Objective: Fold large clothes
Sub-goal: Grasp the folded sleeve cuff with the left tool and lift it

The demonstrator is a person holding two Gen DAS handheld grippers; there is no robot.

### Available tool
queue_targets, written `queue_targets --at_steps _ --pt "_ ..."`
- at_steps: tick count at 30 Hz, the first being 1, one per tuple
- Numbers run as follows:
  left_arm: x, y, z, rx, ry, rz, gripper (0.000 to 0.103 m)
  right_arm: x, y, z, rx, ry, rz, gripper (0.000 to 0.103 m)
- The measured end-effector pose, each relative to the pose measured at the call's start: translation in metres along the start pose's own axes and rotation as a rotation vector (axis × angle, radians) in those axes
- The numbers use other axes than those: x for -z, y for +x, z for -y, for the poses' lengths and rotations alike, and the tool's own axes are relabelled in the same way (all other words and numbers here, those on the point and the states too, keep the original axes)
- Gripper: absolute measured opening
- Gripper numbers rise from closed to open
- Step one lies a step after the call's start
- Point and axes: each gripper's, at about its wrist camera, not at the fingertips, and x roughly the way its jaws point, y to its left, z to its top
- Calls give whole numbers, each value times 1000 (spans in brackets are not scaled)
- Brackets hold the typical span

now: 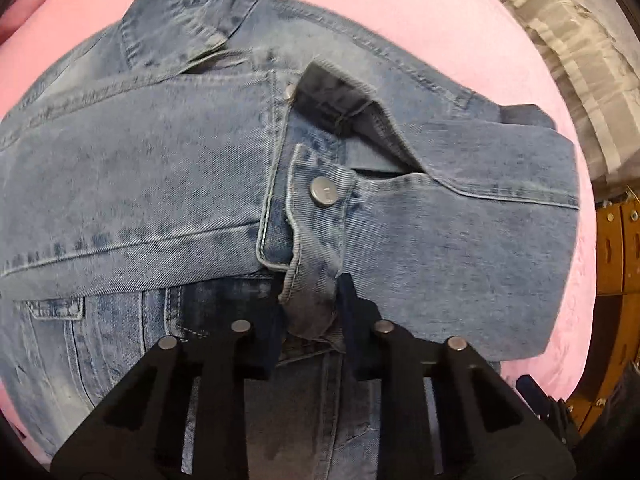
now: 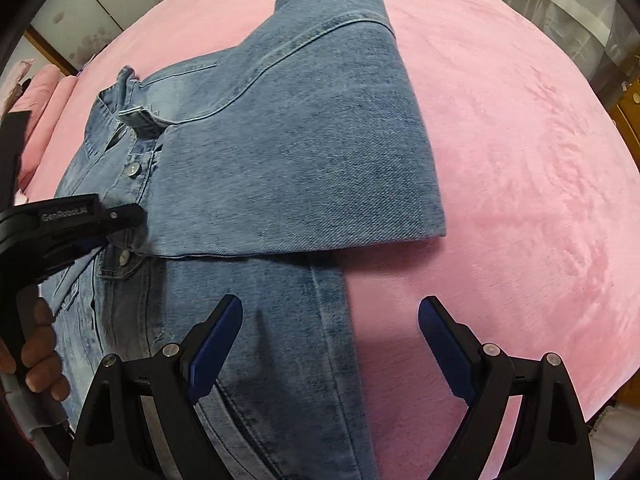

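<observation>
Nearest the left wrist camera, the left claw (image 1: 310,320) has pinched down on a bunched denim cuff (image 1: 316,240) with a metal button (image 1: 323,193), gripping it narrowly. That cuff belongs to a denim jacket (image 2: 288,152) spread on a pink bed (image 2: 520,160), both sleeves folded across its front toward the button placket. From the right wrist view, the right claw (image 2: 330,344) stands wide, holding nothing, straddling the jacket's side edge. A person's hand (image 2: 38,356) grips the left tool's handle.
</observation>
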Motion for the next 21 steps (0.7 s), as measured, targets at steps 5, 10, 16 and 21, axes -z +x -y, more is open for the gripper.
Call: queue_targets --at_steps 5,10,16,21 --pt "-6 -24 10 157 18 77 9 1 9 3 7 1 -14 91" --pt "-28 -76 29 364 92 236 9 -6 14 -2 40 -40 13 91" --pt "-67 -150 7 523 15 422 4 -22 5 -11 45 -103 71 91" --pt "-83 -205 -28 517 -11 584 3 -26 -1 -31 72 -202 120 91"
